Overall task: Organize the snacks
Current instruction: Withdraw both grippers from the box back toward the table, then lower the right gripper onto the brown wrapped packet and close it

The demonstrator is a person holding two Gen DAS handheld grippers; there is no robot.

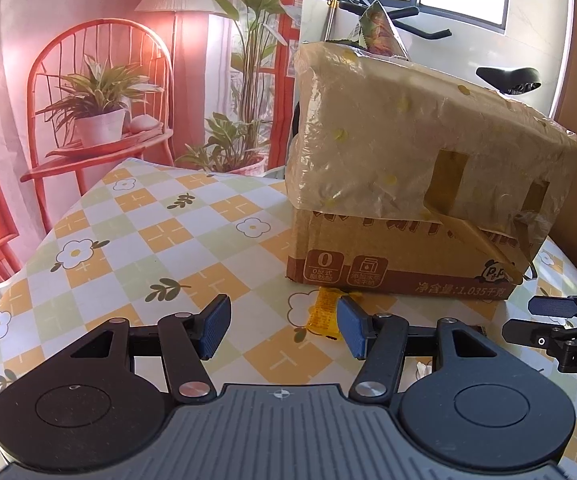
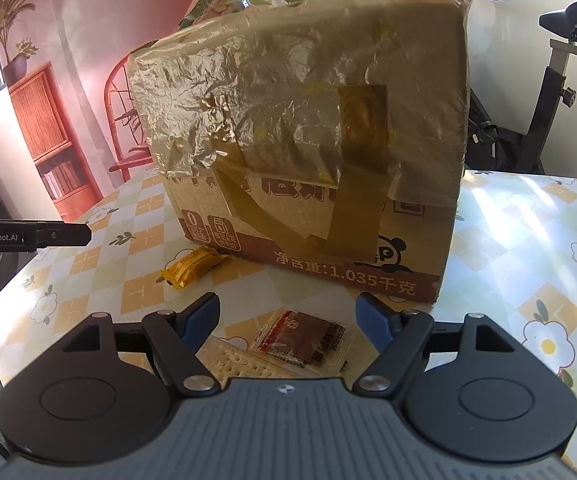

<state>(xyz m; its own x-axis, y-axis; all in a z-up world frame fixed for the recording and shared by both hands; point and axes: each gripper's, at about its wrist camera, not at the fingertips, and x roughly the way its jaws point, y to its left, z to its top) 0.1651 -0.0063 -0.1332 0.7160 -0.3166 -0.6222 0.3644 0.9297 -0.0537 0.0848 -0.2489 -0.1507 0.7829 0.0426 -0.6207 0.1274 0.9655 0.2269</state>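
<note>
Evidently the brown cardboard box wrapped in crinkled clear plastic and tape [image 2: 308,140] stands on the checked, flower-printed tablecloth [image 1: 128,220] to serve as the bin for loose snacks; a green foil bag [image 1: 380,28] already pokes out of its top. Three packets lie in front of it. The small yellow wrapped snack [image 1: 324,314] rests just beside the box's near bottom edge, and the left gripper [image 1: 284,330] has its blue pads spread with nothing between them, aimed so that snack sits just ahead of its right pad. The right gripper [image 2: 288,320] is likewise spread and empty, hanging over a clear sachet with a red-brown slab inside [image 2: 308,338] (likely its pick), with a pale, dotted cracker packet [image 2: 240,362] beside it, partly hidden under the tool. Neither gripper touches anything yet.
</note>
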